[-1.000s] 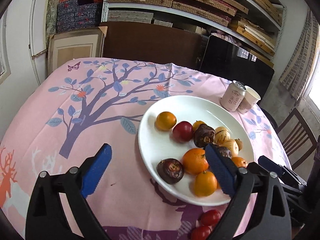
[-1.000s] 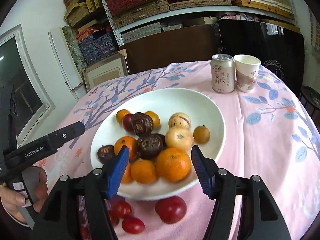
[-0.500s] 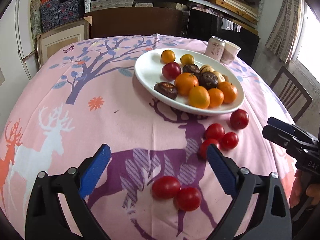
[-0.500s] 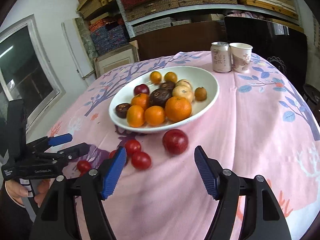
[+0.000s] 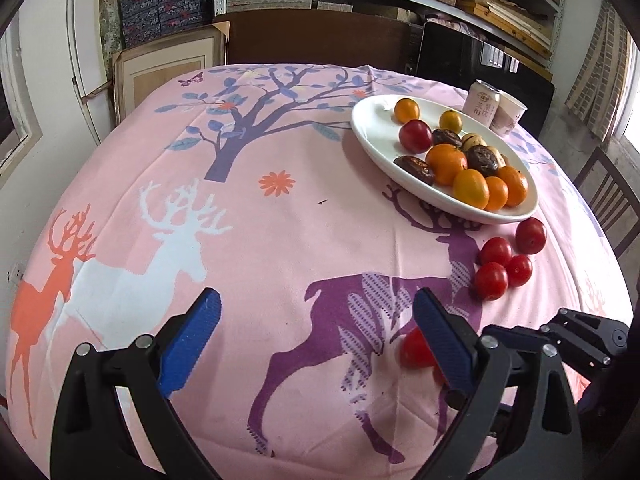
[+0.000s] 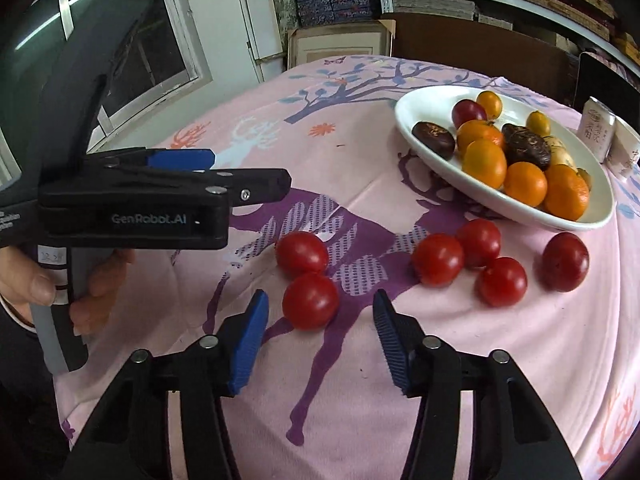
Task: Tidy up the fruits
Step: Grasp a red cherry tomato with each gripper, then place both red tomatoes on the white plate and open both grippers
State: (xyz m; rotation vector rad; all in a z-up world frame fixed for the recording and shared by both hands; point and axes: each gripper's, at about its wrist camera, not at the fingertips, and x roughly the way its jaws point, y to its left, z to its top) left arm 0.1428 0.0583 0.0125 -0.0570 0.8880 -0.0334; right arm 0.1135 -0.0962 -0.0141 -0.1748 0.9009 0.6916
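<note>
A white plate point(image 6: 424, 98) holds oranges point(image 6: 484, 162), dark fruits and a plum; it also shows in the left wrist view point(image 5: 370, 116). Several red tomatoes lie on the pink cloth in front of it. My right gripper point(image 6: 318, 334) is open, its fingers on either side of the nearest tomato point(image 6: 310, 300), a little short of it. A second tomato point(image 6: 302, 252) lies just behind. My left gripper point(image 5: 316, 334) is open and empty, low over the cloth; a tomato point(image 5: 414, 348) lies partly hidden behind its right finger. It also shows side-on at the left of the right wrist view point(image 6: 176, 184).
Three tomatoes point(image 6: 468, 258) and a dark red plum point(image 6: 566, 262) lie by the plate's near rim. A drink can point(image 5: 484, 102) and a paper cup point(image 5: 508, 114) stand behind the plate. A wooden chair point(image 5: 608, 196) is at the right; shelves with boxes at the back.
Both grippers have pulled back and dropped low over the cloth. The right gripper now faces the two nearest tomatoes; the left gripper has drawn further back from the plate.
</note>
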